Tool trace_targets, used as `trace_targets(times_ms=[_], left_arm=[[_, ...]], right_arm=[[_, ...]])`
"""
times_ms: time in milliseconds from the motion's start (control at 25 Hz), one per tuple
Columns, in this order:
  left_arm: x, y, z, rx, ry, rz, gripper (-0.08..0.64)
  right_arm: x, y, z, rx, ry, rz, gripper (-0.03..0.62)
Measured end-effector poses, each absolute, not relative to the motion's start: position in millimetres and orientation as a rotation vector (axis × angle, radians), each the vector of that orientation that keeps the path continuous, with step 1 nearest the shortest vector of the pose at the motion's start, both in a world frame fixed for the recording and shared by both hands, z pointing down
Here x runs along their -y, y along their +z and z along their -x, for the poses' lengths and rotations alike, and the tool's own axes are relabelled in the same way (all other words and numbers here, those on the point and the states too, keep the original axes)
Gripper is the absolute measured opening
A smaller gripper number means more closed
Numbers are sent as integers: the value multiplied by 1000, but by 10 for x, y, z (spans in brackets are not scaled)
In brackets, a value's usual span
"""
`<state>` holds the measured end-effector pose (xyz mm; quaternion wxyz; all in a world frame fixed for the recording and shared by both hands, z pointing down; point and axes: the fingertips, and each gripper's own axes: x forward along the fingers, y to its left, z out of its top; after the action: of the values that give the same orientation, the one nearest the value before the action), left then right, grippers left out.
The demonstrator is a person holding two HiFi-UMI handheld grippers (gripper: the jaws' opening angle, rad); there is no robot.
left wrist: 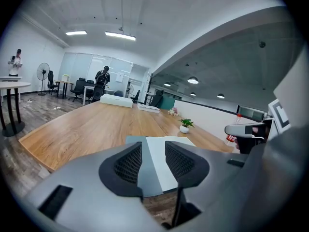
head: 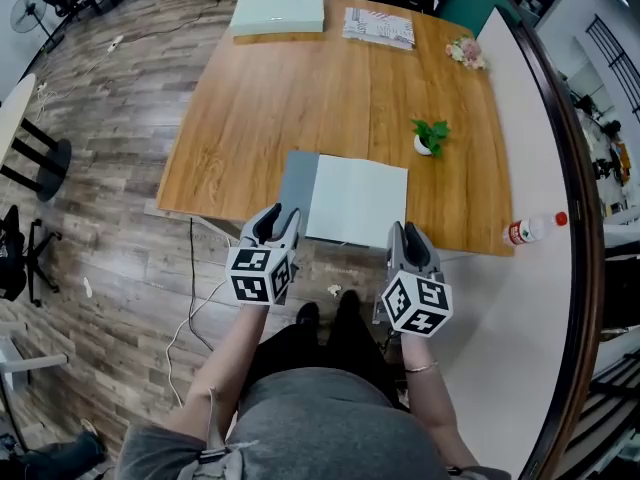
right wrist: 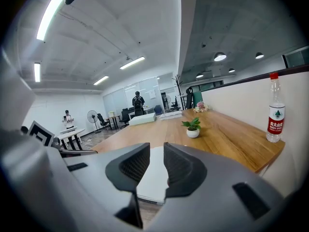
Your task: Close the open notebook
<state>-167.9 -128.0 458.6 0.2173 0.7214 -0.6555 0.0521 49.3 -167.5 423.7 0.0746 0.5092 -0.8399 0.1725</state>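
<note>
Held at 6 o'clock, off the near edge of the table (head: pixel 300 98), the left gripper (head: pixel 281 218) and the right gripper (head: pixel 408 231) are seen partly open, the left wider, with nothing clamped in either. The open notebook (head: pixel 345 198) is laid flat just beyond them, its grey cover (head: pixel 298 190) at 9 o'clock and pale page (head: pixel 360 203) at 3 o'clock. A potted plant (head: pixel 430 138) is set at its 1 o'clock.

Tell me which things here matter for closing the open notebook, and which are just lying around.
For the job: open notebook; left claw and right claw, both open, just short of it.

Just lying about: potted plant; water bottle; flowers; pale flat box; stack of papers.
</note>
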Motion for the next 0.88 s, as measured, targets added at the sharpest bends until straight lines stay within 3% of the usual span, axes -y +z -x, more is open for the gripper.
trace_targets(times_ms=[880], left_arm=[[1102,5070,1984,2040,46,-1525,155]], right_arm=[[2244,4581,290,2623,498,-934,91]])
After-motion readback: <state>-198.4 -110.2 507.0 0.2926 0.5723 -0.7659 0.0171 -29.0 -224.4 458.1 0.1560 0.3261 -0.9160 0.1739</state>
